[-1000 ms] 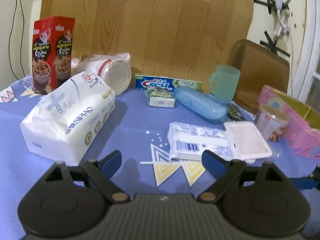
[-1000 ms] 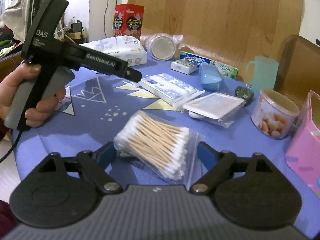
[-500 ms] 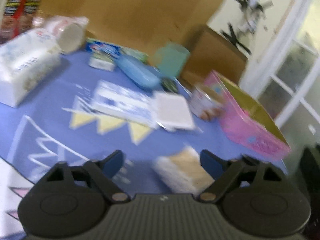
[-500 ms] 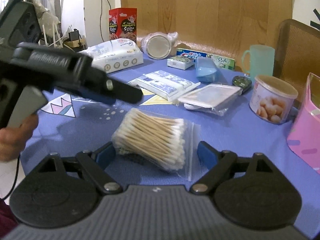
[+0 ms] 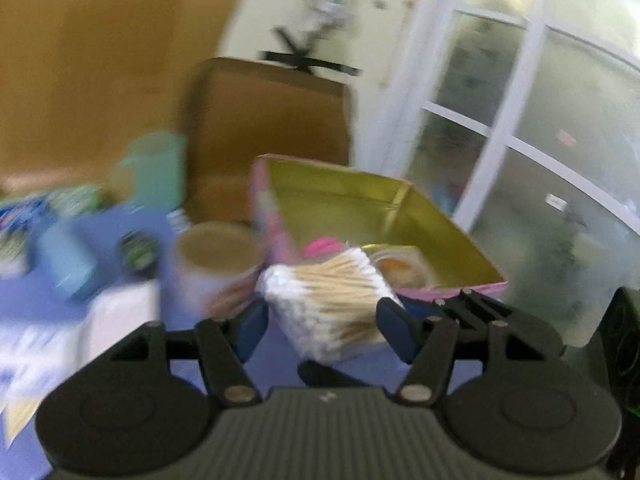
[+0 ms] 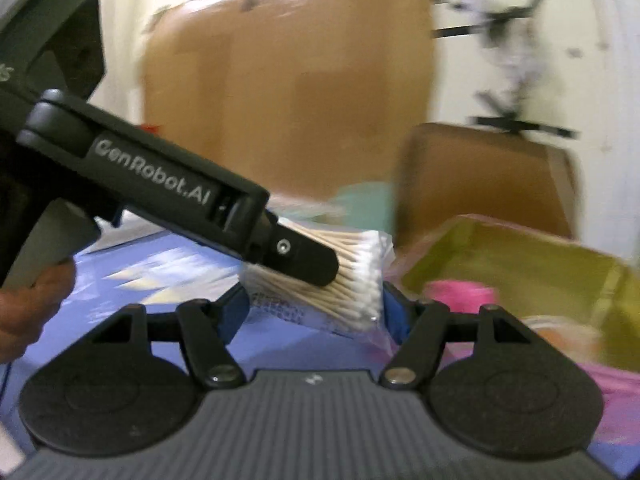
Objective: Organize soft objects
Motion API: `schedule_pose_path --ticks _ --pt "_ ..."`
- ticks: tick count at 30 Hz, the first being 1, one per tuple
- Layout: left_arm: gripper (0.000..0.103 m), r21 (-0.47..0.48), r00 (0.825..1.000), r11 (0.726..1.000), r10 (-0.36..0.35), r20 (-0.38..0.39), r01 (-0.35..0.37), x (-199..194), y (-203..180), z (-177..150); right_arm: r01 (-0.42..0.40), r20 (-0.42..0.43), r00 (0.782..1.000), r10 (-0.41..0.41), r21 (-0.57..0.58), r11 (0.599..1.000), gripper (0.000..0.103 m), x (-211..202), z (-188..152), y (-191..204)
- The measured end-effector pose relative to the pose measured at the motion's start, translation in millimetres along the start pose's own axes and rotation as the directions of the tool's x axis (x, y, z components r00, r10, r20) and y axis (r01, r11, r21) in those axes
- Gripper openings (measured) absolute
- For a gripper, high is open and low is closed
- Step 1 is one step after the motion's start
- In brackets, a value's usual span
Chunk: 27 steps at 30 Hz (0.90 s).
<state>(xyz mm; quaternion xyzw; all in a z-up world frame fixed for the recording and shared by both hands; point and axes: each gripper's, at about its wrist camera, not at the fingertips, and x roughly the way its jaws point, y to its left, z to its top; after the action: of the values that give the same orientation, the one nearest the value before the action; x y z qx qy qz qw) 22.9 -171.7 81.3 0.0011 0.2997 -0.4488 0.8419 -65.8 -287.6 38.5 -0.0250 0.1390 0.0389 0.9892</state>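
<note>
Left jaws: the left gripper (image 5: pixel 322 326) was closing, its blue pads flanking the bag of cotton swabs (image 5: pixel 328 300). The left pad sat at the bag's edge and the right pad against its far end; blur made it hard to tell whether they pressed.
Right jaws: the right gripper (image 6: pixel 314 312) was closing too, partly open, with the same bag (image 6: pixel 348 280) between its blue fingers. The bag's clear plastic met both pads; a firm squeeze could not be confirmed.
Left gripper from the right wrist: its black body reached in from 10 o'clock, its tip lying over the swabs' wooden stems.
Hand: a person's hand (image 6: pixel 28 312) gripped the left tool's grey handle at 9 o'clock in the right view.
Bag position: lifted off the blue tablecloth (image 5: pixel 48 300), just short of the pink box (image 5: pixel 440 236), whose near rim lay at 1 o'clock from the bag.
Pink box: open, yellow-gold inside, holding a pink item (image 5: pixel 324 246) and a round orange-and-white thing (image 5: pixel 400 268).
Tin: a round can (image 5: pixel 212 268) stood at 10 o'clock from the bag, beside the box.
Further left: a green mug (image 5: pixel 156 172) and blurred blue items.
Background: a brown chair back (image 5: pixel 272 120), wood panel and window.
</note>
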Motion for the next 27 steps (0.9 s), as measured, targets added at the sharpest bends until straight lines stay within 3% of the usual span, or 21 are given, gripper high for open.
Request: schedule_pose_path --ticks 2,4,5,7,8,12,18,21,27 --pt "0.073 0.045 1.000 0.999 0.013 -0.002 -0.013 22.8 -18.7 12.8 0.074 0.006 0.997 -0.075 0.030 0.997 0.071 -0.3 3.1 -25.4" --pt "0.083 0.094 0.997 0.993 0.073 0.009 -0.073 45.1 -35.4 20.9 0.156 -0.005 0.988 -0.156 0.053 0.986 0.074 5.4 2.0 -49.3" --pt "0.083 0.112 0.994 0.987 0.112 0.009 -0.112 55.2 -42.3 23.0 0.221 -0.017 0.975 -0.221 0.061 0.973 0.076 12.7 -0.1 -59.5" --pt "0.083 0.114 0.984 0.978 0.176 -0.022 -0.172 69.7 -49.4 24.5 0.366 -0.063 0.930 -0.361 0.091 0.926 0.083 26.6 -6.2 -80.3" --pt "0.083 0.103 0.982 0.978 0.187 -0.035 -0.183 72.2 -49.1 24.6 0.393 -0.082 0.919 -0.385 0.133 0.910 0.083 26.9 -9.4 -91.1" --pt "0.089 0.092 0.975 0.972 0.218 -0.043 -0.214 71.7 -45.1 16.0 0.349 -0.063 0.936 -0.346 0.295 0.889 0.085 6.8 -24.6 -109.5" --pt "0.090 0.075 0.964 0.962 0.264 -0.024 -0.261 51.4 -29.0 8.7 0.329 -0.011 0.938 -0.346 0.339 0.881 0.085 -7.8 -29.1 -91.0" --pt "0.090 0.069 0.953 0.950 0.304 -0.002 -0.303 33.4 -17.7 2.2 0.272 0.023 0.953 -0.303 0.378 0.885 0.085 -12.7 -24.3 -82.6" --pt "0.090 0.035 0.928 0.927 0.374 0.004 -0.374 3.6 13.6 -19.4 0.178 0.063 0.976 -0.211 0.340 0.924 0.085 -6.0 -13.8 -41.1"
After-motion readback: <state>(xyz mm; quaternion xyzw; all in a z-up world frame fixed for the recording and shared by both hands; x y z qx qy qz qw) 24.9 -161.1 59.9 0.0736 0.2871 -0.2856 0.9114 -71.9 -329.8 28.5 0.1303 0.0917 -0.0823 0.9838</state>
